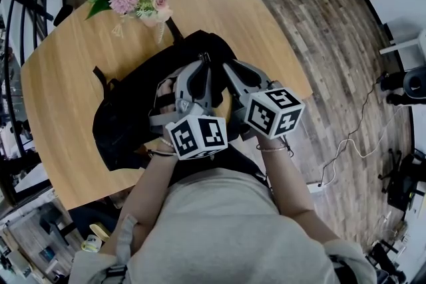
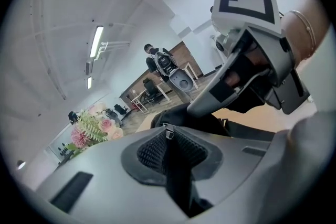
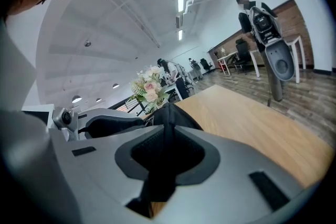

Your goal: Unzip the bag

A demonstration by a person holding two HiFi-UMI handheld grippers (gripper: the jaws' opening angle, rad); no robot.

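Currently: grip stage; zip seemingly undrawn.
Bag (image 1: 126,123): black, mid counter (image 1: 73,76), near the person.
Left claw (image 2: 169,153): narrow, pinching the zipper pull (image 2: 169,134).
Right claw (image 3: 165,152): narrow, clamping bag fabric alongside.
Next: probably draw the pull along while right steadies.
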